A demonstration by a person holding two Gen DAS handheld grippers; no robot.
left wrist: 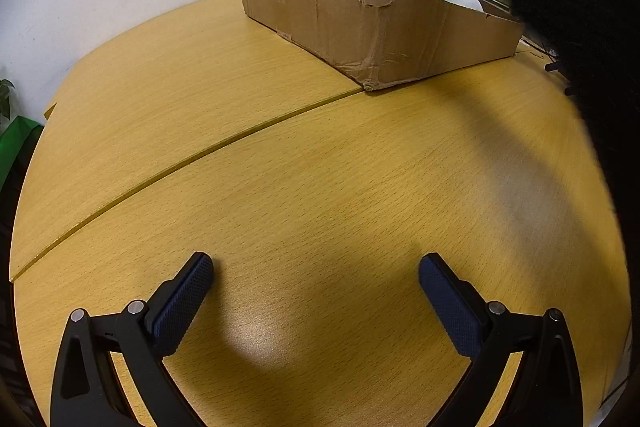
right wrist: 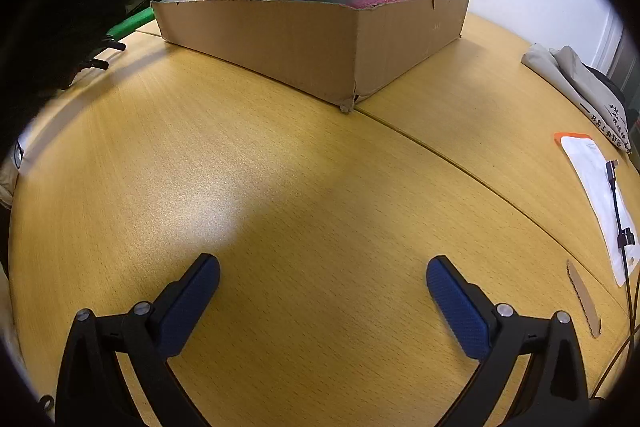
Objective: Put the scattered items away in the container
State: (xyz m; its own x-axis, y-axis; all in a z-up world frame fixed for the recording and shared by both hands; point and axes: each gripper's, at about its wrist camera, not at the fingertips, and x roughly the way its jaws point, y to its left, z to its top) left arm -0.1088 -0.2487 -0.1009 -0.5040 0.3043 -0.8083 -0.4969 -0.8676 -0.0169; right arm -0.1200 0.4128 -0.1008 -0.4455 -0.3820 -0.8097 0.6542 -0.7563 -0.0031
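Your left gripper [left wrist: 316,273] and right gripper [right wrist: 323,273] sit spread and empty over the table [left wrist: 280,167]. Something blurred (perhaps a toy) hovers above the box [right wrist: 280,43]; wait, stay clear.

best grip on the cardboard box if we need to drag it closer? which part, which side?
Take the near long wall of the cardboard box by its top rim, coming down from above with one finger inside and one outside. The wall is thin, upright and open-topped, so it fits between the jaws. Avoid the torn, taped corner; it looks weak. The right gripper is open and faces that wall.
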